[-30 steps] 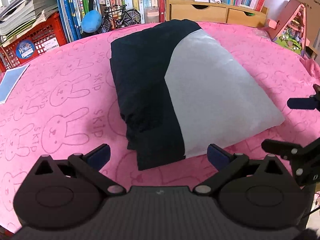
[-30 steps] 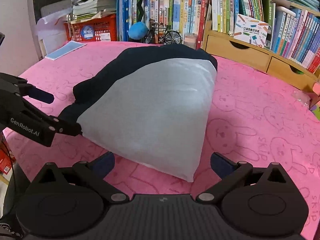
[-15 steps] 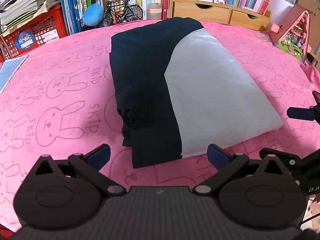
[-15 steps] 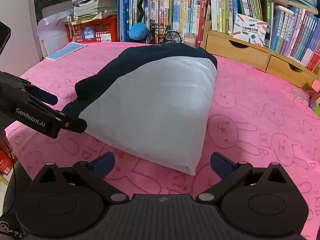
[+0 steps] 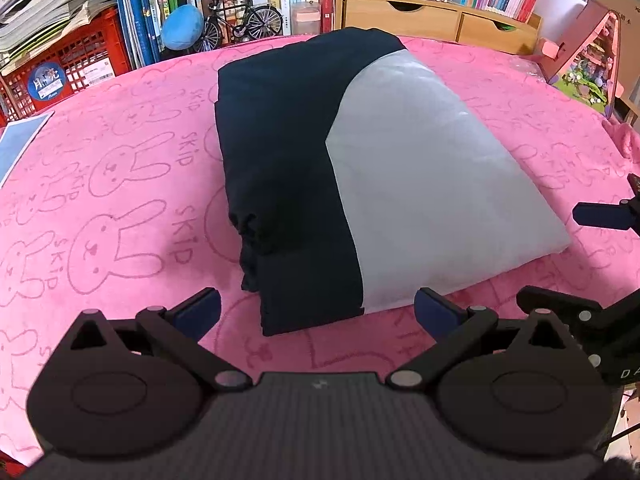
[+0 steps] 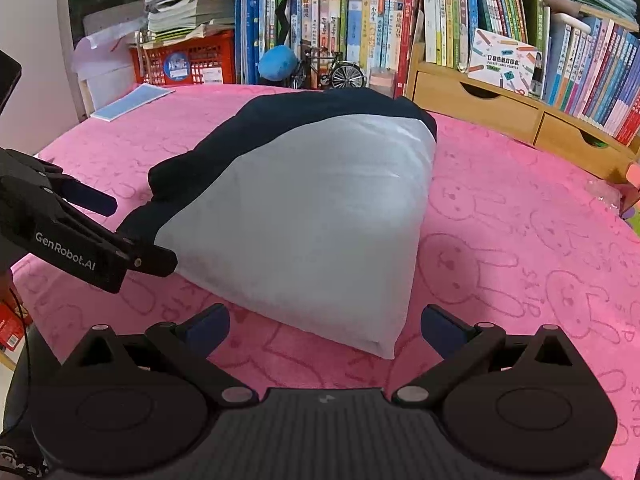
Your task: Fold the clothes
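Nearest the cameras, the left gripper [image 5: 317, 311] and the right gripper [image 6: 325, 325] both have their jaws spread wide apart and hold nothing; each sits just short of the near edge of the garment [image 5: 360, 184], not touching it. The garment, dark navy with a light grey panel, lies as a compact, roughly rectangular bundle at the middle of the pink rabbit-print cloth [image 5: 120, 208] covering the table. Judged from this, folding appears essentially complete; at most a final tidy or release remains. Beyond the garment stand a model bicycle [image 5: 240, 20], a wooden drawer unit [image 6: 500, 108] and shelved books.
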The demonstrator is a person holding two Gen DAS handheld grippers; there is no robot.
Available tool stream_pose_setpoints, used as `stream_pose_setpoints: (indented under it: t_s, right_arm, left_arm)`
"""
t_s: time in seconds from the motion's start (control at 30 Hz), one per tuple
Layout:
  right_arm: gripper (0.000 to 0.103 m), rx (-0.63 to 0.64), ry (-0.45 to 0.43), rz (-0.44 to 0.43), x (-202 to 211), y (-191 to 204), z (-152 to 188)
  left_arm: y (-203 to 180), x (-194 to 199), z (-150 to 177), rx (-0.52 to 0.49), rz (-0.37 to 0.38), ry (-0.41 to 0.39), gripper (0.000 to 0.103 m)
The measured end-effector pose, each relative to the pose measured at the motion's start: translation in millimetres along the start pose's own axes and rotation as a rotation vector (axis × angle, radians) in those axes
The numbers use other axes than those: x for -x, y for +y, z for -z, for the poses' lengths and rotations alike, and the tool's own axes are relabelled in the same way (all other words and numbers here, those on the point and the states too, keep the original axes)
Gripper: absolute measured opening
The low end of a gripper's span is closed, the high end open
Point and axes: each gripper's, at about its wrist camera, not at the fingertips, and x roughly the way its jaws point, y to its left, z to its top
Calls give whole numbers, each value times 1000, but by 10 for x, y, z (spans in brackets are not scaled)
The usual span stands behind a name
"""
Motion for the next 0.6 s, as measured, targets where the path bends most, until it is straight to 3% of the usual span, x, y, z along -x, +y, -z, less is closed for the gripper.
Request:
stream_pose_setpoints:
  t_s: [0.6]
  right_arm:
    - [103,8,8,-9,-41,18,25]
  left_arm:
    - [-36,27,13,-22,-45,-49,103]
